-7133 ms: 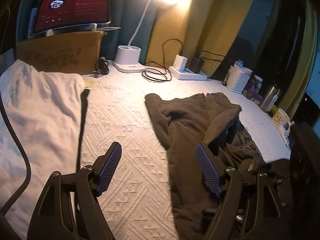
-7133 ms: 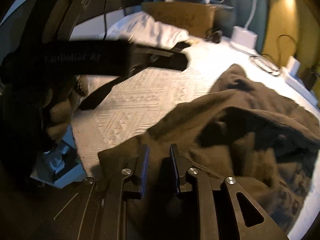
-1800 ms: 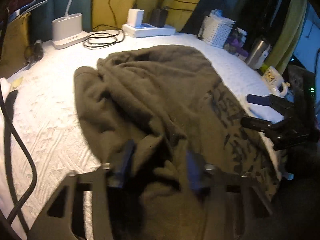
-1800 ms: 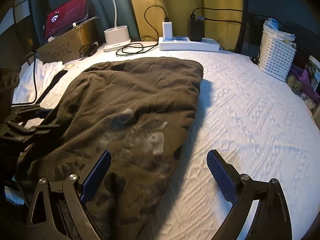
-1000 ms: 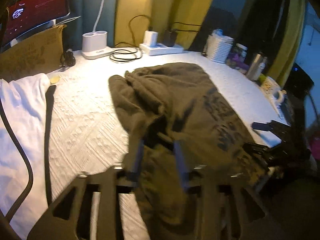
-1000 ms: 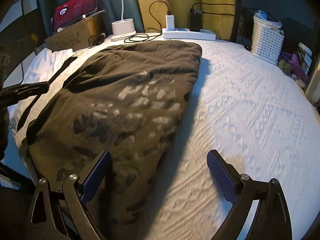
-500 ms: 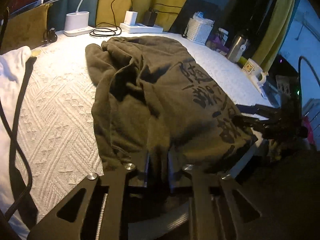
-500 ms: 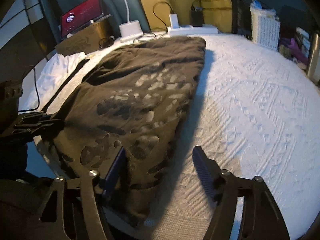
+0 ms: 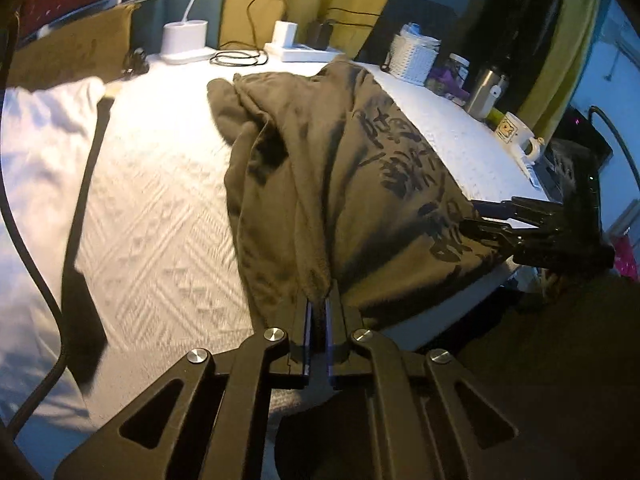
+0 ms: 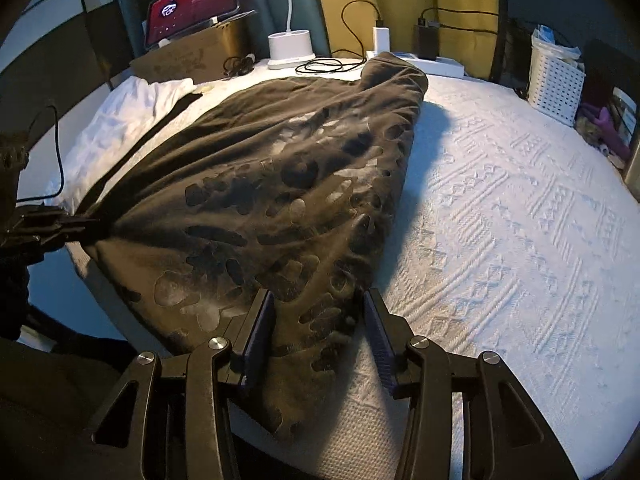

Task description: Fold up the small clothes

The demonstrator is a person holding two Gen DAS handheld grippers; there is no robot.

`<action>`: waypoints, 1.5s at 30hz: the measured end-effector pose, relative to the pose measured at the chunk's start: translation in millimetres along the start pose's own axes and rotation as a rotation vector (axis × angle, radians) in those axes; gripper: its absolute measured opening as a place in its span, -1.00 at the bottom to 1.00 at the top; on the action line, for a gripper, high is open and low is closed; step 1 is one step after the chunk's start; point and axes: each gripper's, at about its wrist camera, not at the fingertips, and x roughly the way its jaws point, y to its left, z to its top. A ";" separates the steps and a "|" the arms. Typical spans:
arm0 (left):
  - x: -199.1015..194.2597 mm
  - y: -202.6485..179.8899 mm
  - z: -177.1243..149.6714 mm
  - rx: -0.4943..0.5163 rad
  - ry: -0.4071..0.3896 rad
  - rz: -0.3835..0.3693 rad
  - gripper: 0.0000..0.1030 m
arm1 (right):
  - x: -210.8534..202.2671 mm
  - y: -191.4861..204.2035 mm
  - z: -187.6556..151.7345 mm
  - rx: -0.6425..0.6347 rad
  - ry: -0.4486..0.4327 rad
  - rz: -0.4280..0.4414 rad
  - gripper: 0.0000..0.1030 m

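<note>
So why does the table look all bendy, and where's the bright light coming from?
Left wrist view: the fisheye lens curves the table; the lamp glares from the top and the cloth pattern looks smeared. Right wrist view: sharper; the brown shirt casts a dark shadow to its right.

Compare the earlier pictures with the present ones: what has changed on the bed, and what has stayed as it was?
The brown shirt, crumpled before, now lies spread out with its print up. The left tool, open earlier, has shut on the shirt's near edge. The right tool, wide open a second ago, is closing around the near corner, pads not yet pressing. The white garment, lamp base and white basket are unmoved.
</note>
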 end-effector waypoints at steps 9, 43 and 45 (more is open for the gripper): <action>1.6 3.8 1.3 -0.004 0.033 -0.022 -0.84 | -7.0 -6.2 -8.3 0.009 -0.003 -0.006 -0.07; 61.3 39.9 140.4 -0.022 -0.037 0.064 -0.12 | 27.1 -68.1 83.8 0.040 -0.038 -0.035 -0.05; 66.8 40.7 145.7 -0.014 -0.034 0.076 -0.12 | 32.7 -70.9 87.6 0.039 -0.032 -0.032 -0.05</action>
